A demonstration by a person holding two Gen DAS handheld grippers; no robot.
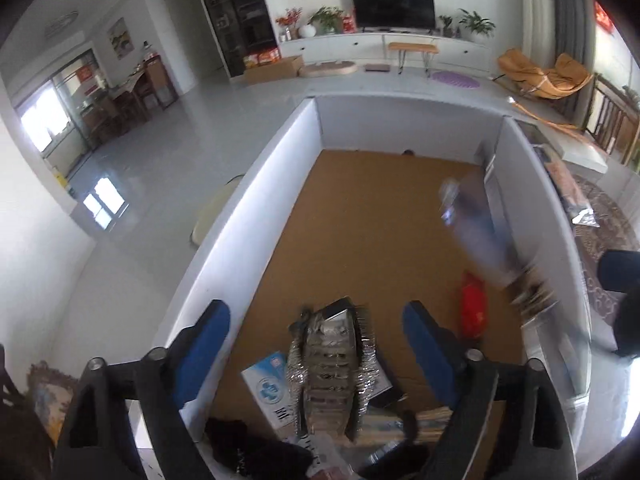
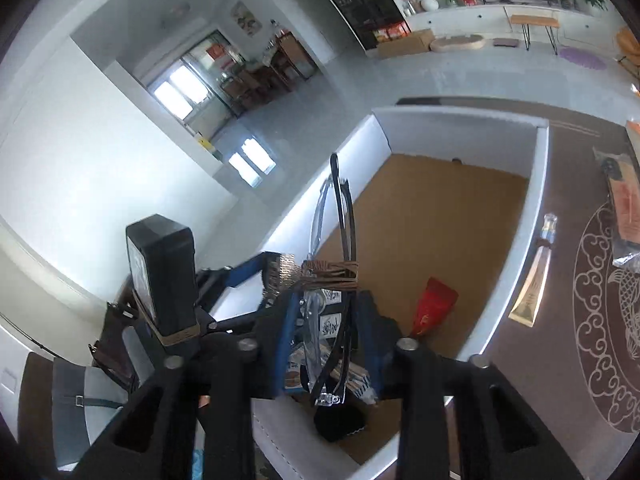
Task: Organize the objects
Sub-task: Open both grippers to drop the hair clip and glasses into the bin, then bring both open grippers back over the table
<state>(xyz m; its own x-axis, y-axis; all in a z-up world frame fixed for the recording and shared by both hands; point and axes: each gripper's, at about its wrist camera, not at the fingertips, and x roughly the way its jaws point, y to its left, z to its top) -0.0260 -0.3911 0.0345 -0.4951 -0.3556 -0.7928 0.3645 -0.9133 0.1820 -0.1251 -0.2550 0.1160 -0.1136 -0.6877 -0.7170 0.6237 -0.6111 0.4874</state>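
Your right hand-held gripper (image 2: pixel 326 320) is clamped on a pair of black-framed glasses (image 2: pixel 334 264), folded with the arms pointing toward 12 o'clock, probably so they can be lowered cleanly into the white box (image 2: pixel 538 200) with the brown floor. Your left hand-held gripper (image 1: pixel 316 340) hangs with its jaws apart over the near end of that box, straddling but not gripping a foil-wrapped packet (image 1: pixel 332 364), which lies on a blue-and-white carton (image 1: pixel 268 388). A red pouch (image 1: pixel 474 312) rests at 2 o'clock from the packet, near the right wall, and the far half stays free for the glasses.
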